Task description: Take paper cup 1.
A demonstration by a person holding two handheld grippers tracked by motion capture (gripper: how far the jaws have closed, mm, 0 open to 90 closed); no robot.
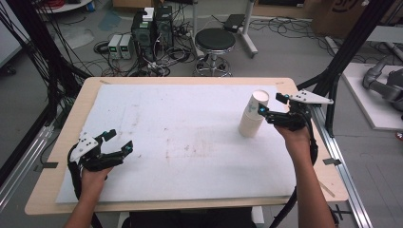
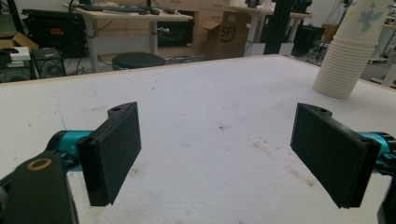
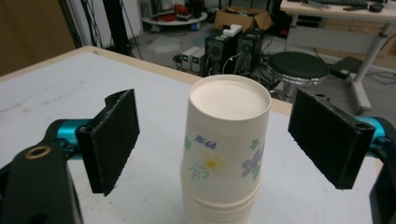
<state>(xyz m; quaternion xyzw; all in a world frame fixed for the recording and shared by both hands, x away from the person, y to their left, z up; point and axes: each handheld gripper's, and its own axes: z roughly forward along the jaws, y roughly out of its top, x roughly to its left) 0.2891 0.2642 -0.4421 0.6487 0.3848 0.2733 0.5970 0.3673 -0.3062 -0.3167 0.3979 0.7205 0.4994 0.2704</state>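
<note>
A stack of paper cups [image 1: 253,116] stood upside down on the right side of the white worktop [image 1: 180,142]. The right tongs [image 3: 219,140] were spread wide around the top cup, not touching it. The left tongs [image 2: 224,154] hovered spread, well apart. The cups looked light, thin and crushable; a gentle pinch on the top cup's sides seemed best.

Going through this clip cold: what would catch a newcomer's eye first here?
First, the stack of paper cups standing upside down on the right part of the white mat, its top cup printed with flowers. The right gripper is open, its jaws on either side of the top cup without touching it. The left gripper is open too, low over the mat's near left corner, holding nothing.
</note>
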